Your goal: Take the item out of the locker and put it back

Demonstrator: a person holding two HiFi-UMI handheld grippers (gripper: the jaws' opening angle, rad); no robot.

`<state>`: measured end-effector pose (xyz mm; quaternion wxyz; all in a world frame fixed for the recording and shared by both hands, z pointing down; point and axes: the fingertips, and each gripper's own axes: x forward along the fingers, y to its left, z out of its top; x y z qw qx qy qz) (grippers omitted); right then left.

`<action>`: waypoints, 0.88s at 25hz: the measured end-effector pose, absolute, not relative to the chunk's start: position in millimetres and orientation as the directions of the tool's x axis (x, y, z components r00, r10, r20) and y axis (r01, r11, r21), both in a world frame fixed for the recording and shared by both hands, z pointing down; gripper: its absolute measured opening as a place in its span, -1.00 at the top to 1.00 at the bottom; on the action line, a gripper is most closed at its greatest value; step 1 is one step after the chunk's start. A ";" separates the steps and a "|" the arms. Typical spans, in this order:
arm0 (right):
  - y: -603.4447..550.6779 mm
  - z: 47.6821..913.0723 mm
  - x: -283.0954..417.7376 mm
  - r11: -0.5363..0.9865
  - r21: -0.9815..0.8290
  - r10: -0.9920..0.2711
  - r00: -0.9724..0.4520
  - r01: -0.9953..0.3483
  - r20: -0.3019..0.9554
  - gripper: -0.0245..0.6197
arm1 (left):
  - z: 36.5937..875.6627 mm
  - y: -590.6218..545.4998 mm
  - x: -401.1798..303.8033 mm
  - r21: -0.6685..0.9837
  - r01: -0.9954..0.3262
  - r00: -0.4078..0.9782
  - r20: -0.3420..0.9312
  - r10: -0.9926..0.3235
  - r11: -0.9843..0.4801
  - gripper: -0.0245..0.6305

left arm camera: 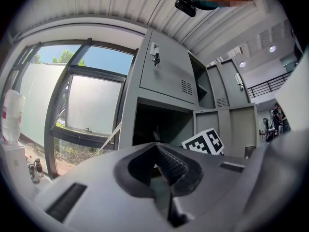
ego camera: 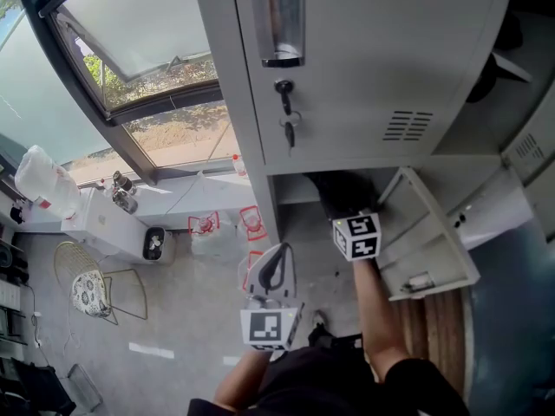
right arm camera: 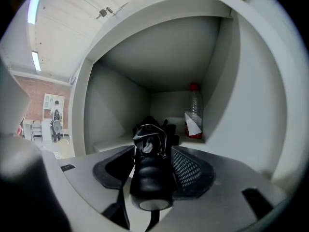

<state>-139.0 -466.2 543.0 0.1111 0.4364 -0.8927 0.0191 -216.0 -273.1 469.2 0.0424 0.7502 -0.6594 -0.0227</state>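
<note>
Right hand-held gripper reaches into the open locker compartment, umbrella between its jaws.

The right hand-held gripper (right arm camera: 153,151) points into the lower compartment of the grey locker (right arm camera: 251,105), whose door (ego camera: 434,232) hangs open to the right. A black folded umbrella (right arm camera: 150,168) lies lengthwise between its jaws, round handle end nearest, crumpled fabric end reaching farther over the compartment floor. The jaws stand apart around it; it sits against the right pad, with a pale sliver showing at the left pad. A clear bottle (right arm camera: 194,112) with a red cap stands in the far right corner. The left hand-held gripper (left arm camera: 155,149) stays outside to the left, its jaws together and empty.
</note>
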 end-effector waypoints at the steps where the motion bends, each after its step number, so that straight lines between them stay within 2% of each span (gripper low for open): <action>1: -463.9 541.3 -135.9 0.614 0.063 -0.779 -0.591 -0.787 0.209 0.24 | 468.3 -271.9 -216.0 0.091 -0.988 0.131 0.021 -0.991 -0.129 0.95; 10: -426.0 526.7 -114.5 0.593 0.017 -0.797 -0.583 -0.805 0.159 0.26 | 464.5 -259.3 -210.8 0.104 -0.984 0.142 0.006 -0.990 -0.141 0.95; 17: -383.3 520.1 -108.0 0.574 -0.024 -0.811 -0.573 -0.818 0.119 0.82 | 462.5 -245.1 -208.3 0.093 -0.984 0.154 -0.005 -0.988 -0.154 0.95; 20: -361.9 522.7 -106.0 0.579 -0.030 -0.808 -0.578 -0.815 0.113 0.93 | 461.4 -238.4 -208.3 0.090 -0.983 0.157 -0.010 -0.988 -0.157 0.95; 22: -345.7 524.4 -104.6 0.588 -0.039 -0.801 -0.589 -0.808 0.112 0.93 | 460.2 -234.1 -208.6 0.095 -0.983 0.157 -0.014 -0.987 -0.158 0.95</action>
